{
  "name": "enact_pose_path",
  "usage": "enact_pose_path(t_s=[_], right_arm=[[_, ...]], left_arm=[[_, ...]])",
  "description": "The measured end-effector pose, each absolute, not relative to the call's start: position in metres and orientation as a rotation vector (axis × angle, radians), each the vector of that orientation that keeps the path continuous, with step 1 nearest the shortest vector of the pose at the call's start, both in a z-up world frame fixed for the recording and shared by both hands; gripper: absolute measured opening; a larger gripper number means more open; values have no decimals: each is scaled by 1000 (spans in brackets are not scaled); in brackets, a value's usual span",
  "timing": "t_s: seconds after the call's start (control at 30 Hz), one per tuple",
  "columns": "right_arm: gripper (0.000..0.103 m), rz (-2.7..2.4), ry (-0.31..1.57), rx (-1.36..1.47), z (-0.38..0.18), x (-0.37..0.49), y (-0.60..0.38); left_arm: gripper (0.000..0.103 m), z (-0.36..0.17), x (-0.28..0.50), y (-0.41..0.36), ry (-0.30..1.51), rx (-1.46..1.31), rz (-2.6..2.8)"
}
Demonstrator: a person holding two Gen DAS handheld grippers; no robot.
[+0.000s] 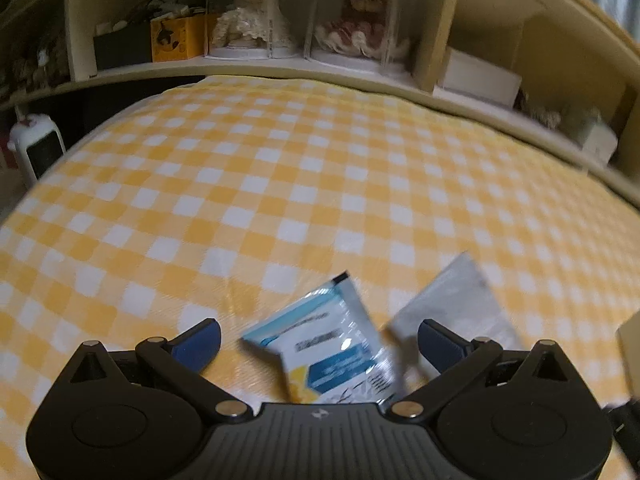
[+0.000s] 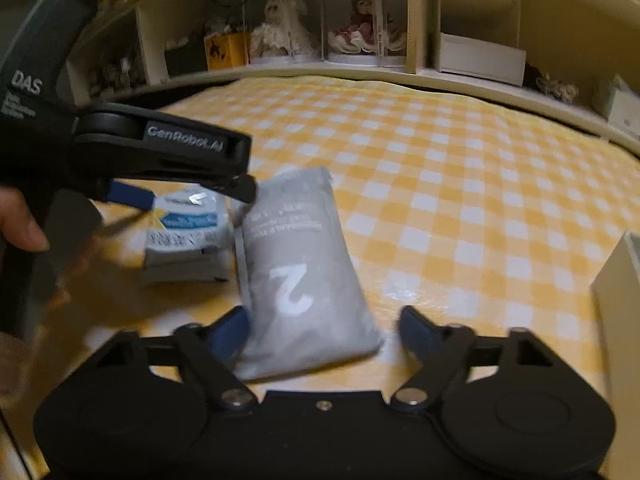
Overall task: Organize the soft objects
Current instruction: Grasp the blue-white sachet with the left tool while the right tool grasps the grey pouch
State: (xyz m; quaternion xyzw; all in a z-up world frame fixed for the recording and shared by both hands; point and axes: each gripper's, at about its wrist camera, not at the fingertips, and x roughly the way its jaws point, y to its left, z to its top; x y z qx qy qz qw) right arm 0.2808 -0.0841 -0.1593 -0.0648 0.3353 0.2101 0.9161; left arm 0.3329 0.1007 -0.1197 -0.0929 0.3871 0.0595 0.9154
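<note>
A blue-and-white soft packet lies on the yellow checked cloth between the open fingers of my left gripper. A grey soft pouch lies just right of it. In the right wrist view the grey pouch, marked with a white 2, lies between the open fingers of my right gripper. The blue-and-white packet sits left of it, under my left gripper, which hovers open over it.
A shelf runs along the far edge with two dolls in clear cases, a yellow box and white boxes. A pale box edge stands at the right. A white heater is at far left.
</note>
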Motion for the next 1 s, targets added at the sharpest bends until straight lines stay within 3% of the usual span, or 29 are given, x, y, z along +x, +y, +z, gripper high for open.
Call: enact_pose_path(t_s=[0.3, 0.8, 0.9, 0.97, 1.0], right_arm=[[66, 298, 786, -44, -153, 277, -119], [68, 339, 923, 0, -141, 216, -138], [85, 365, 895, -38, -134, 204, -136], [103, 386, 862, -63, -129, 206, -134], [103, 387, 847, -71, -127, 208, -133]], left_arm=[[103, -131, 321, 81, 851, 40, 100], [103, -122, 281, 92, 947, 154, -17], [103, -116, 284, 85, 917, 120, -30], [103, -114, 288, 82, 897, 101, -24], [103, -114, 290, 81, 893, 96, -23]])
